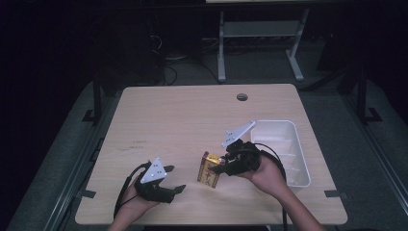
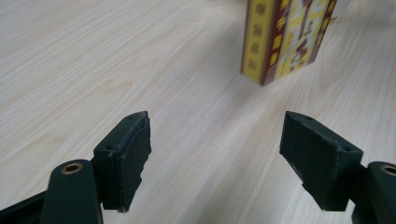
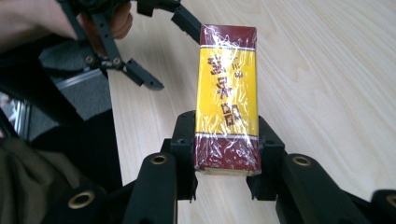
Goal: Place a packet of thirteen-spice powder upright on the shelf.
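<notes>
The right gripper [image 3: 227,179] pinches the yellow-and-maroon, film-wrapped rectangular box [image 3: 227,100] by its lower end, holding it tilted over the pale wooden table [image 1: 183,120]; it probably hangs just clear of the surface. The left gripper [image 1: 174,179] stands spread and empty beside it. Next likely comes carrying the box to the white plastic tray [image 1: 294,134], keeping the grip firm.
</notes>
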